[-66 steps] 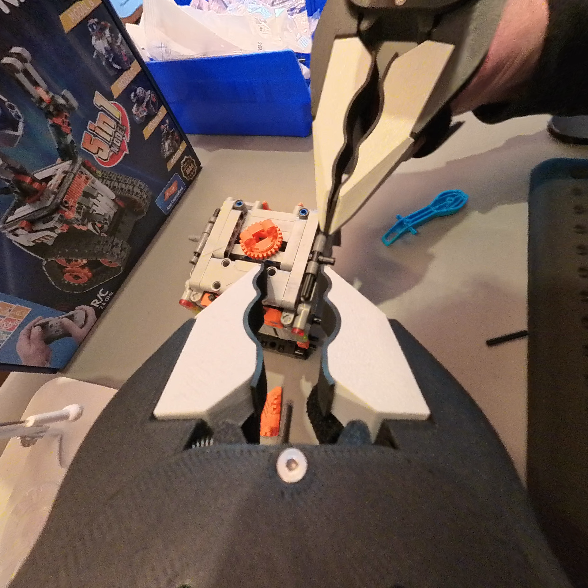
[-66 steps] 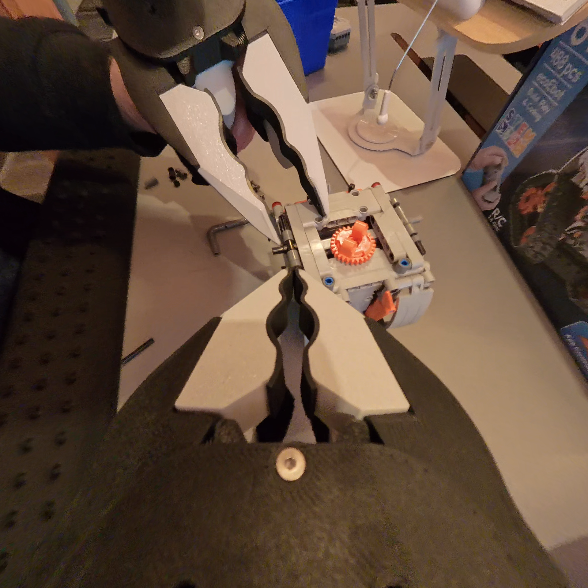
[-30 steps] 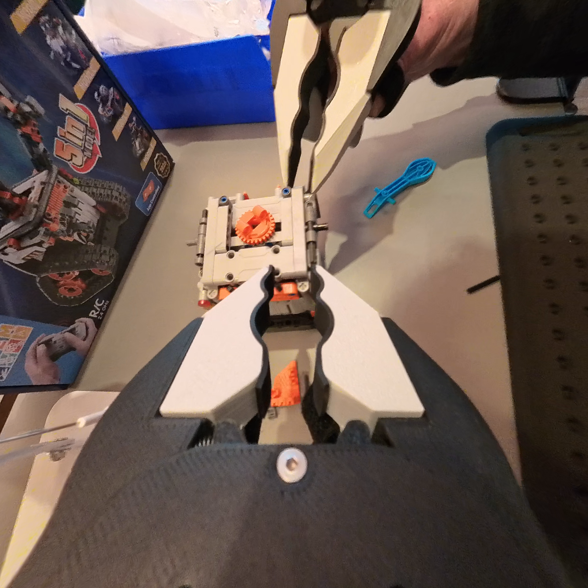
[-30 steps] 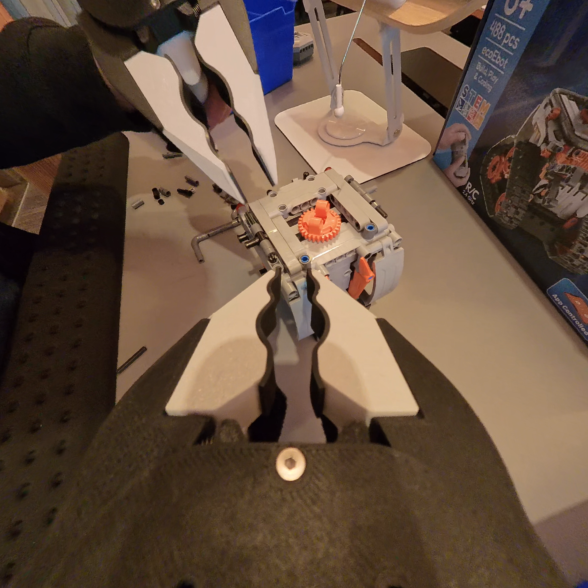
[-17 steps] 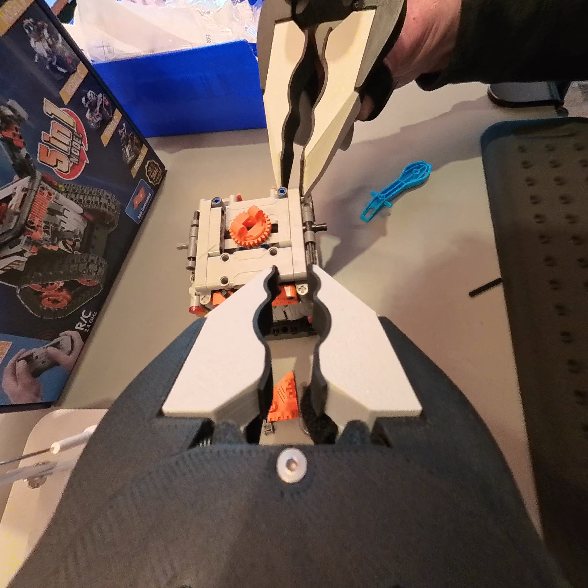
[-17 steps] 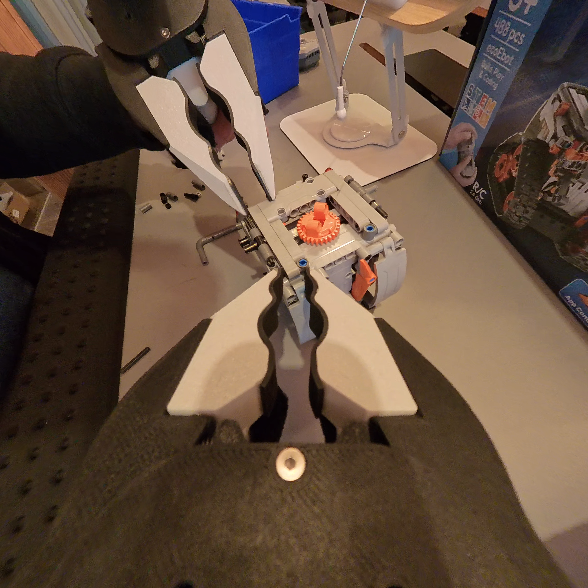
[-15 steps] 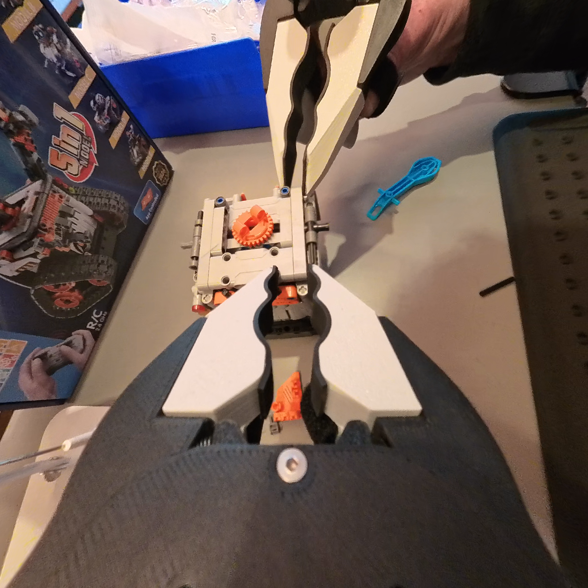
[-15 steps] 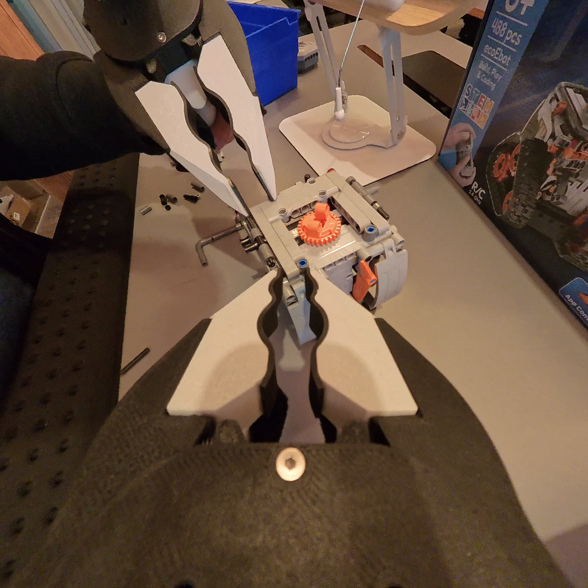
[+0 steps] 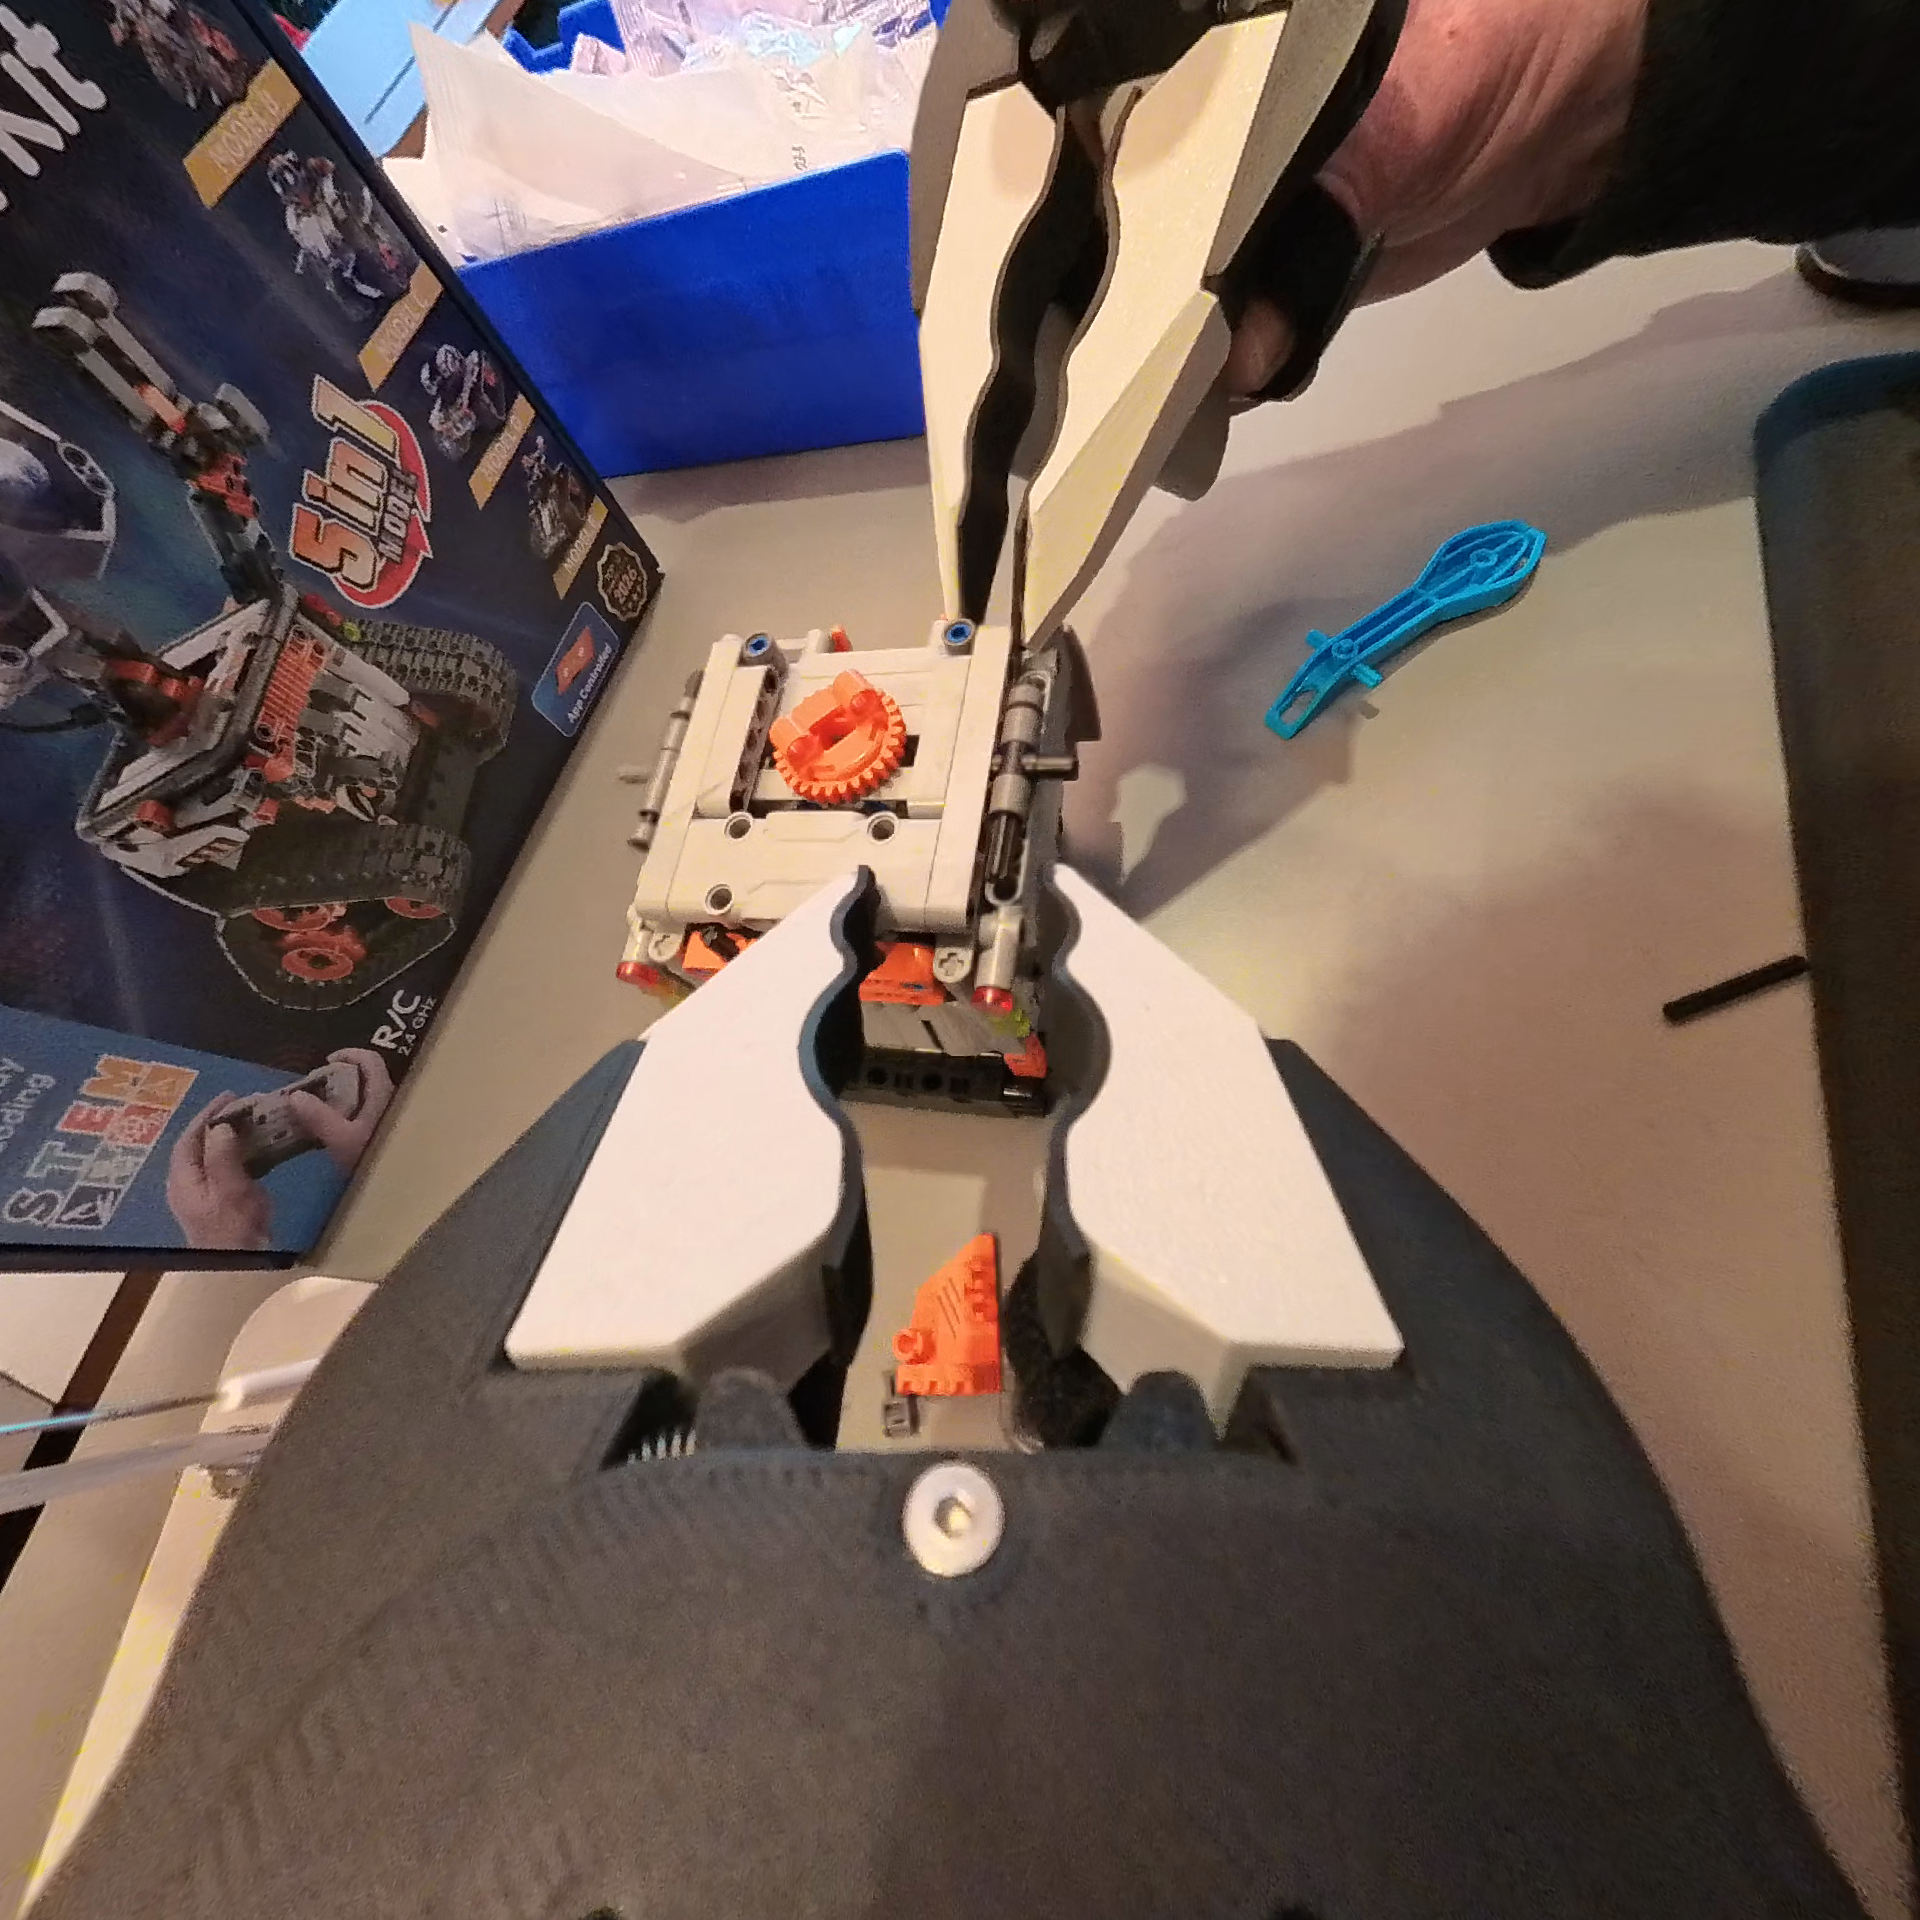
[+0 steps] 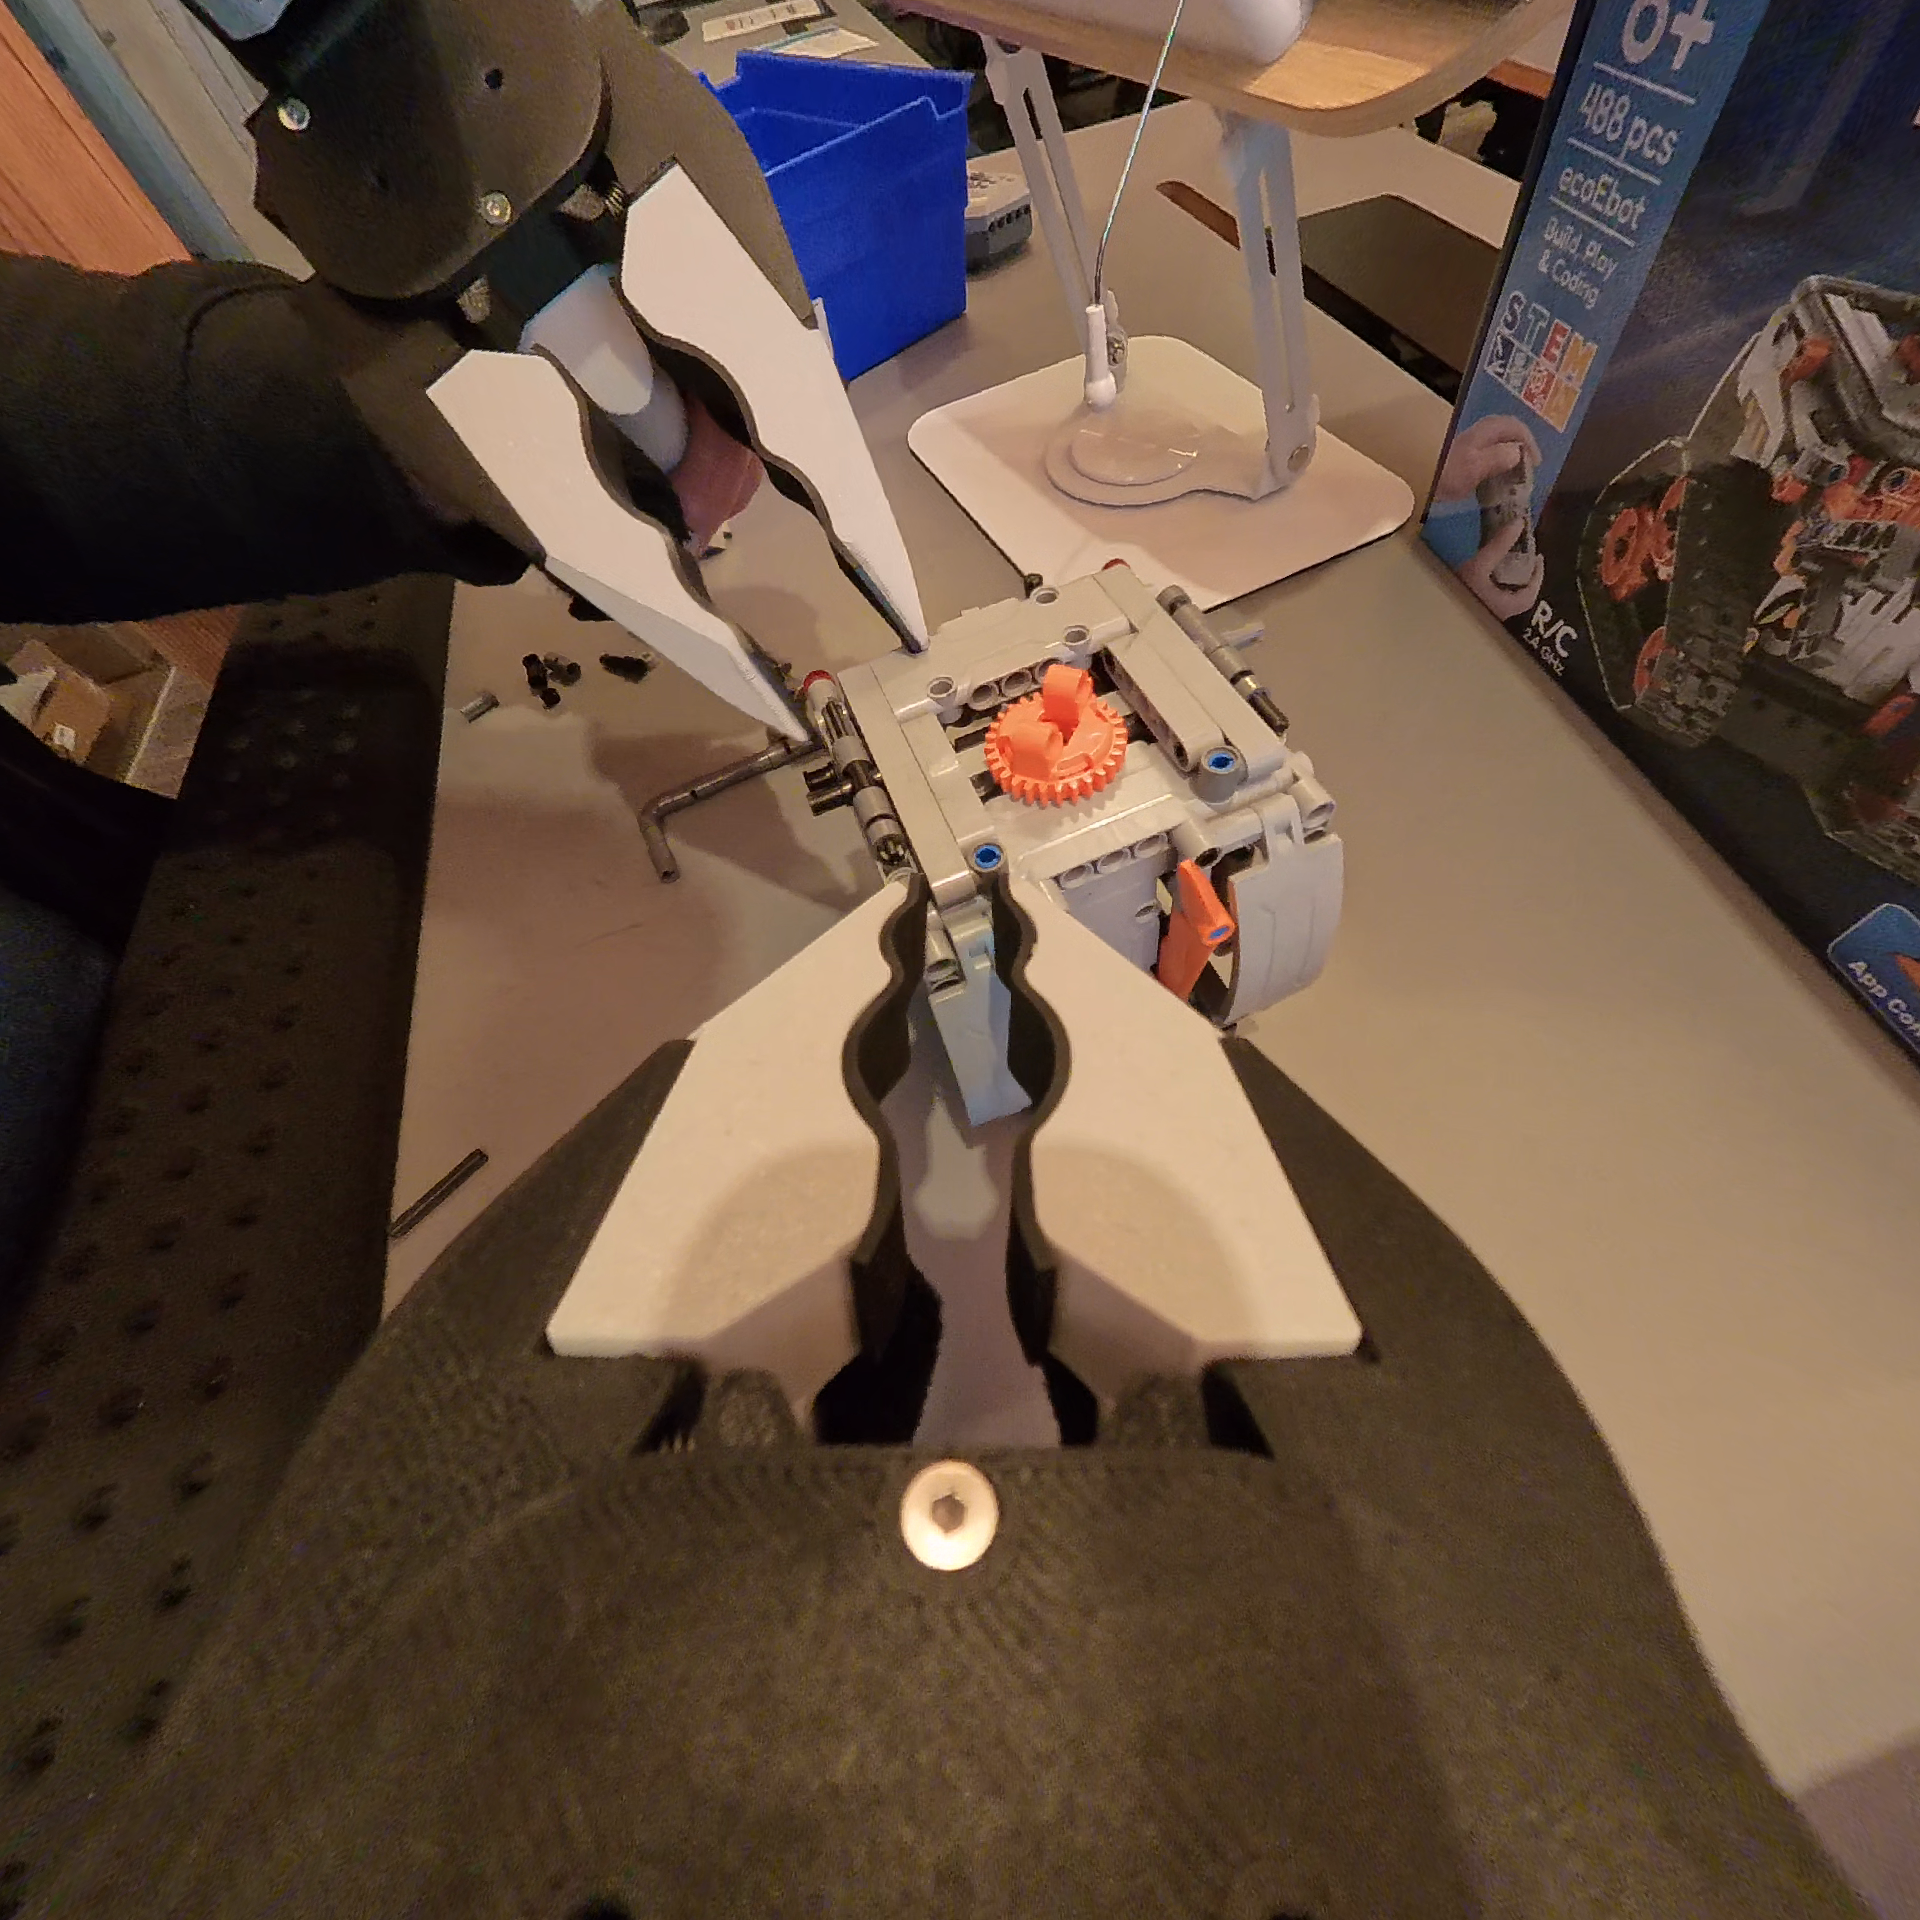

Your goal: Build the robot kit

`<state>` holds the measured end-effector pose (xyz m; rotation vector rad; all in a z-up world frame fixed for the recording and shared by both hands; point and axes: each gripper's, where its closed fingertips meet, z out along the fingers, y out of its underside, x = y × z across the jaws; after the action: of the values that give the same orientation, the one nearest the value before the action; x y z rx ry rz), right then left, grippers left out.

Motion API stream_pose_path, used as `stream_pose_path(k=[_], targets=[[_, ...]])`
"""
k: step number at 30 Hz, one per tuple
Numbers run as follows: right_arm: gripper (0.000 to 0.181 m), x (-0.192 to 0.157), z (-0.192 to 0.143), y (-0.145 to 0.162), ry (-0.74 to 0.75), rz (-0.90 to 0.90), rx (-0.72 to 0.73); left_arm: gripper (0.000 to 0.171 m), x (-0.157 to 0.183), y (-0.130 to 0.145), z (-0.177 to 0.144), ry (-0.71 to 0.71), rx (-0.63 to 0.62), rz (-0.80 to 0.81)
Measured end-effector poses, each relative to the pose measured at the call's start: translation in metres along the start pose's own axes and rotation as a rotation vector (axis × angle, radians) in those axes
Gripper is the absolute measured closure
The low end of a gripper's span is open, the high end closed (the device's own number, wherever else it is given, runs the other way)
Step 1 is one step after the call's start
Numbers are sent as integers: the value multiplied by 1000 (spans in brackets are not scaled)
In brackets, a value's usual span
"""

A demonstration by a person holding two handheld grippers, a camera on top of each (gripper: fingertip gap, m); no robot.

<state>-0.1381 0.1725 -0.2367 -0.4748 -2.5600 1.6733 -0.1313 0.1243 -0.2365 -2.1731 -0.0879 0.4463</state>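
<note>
Grey brick-built block (image 9: 842,810) with an orange gear (image 9: 836,743) on its top sits mid-table, blue pins at its corners and red-tipped axles along its sides. The left gripper (image 9: 961,894) straddles the block's near right corner with its jaws parted around it. The right gripper (image 10: 956,894) has its jaws closed on a grey corner beam at the far right. A loose orange piece (image 9: 951,1320) lies near. The grey table (image 9: 1455,883) also holds a blue tool (image 9: 1403,623), a blue bin (image 9: 717,322) at the far side, and a printed box (image 9: 260,623) at left.
</note>
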Motion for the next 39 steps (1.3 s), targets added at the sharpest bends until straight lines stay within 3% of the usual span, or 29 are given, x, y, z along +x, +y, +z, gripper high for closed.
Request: stream_pose_path(k=[9,19,36,39], targets=[[171,0,0,0,1,-11,-1,150,-6,0,-5,1,4,4],[173,0,1,-1,-15,-18,-5,141,-15,3,-3,-11,-73,175],[176,3,2,-1,-26,6,-1,150,-3,-3,6,110,-70,116],[166,2,-3,-3,-19,13,-1,147,-2,-5,1,127,-57,70]])
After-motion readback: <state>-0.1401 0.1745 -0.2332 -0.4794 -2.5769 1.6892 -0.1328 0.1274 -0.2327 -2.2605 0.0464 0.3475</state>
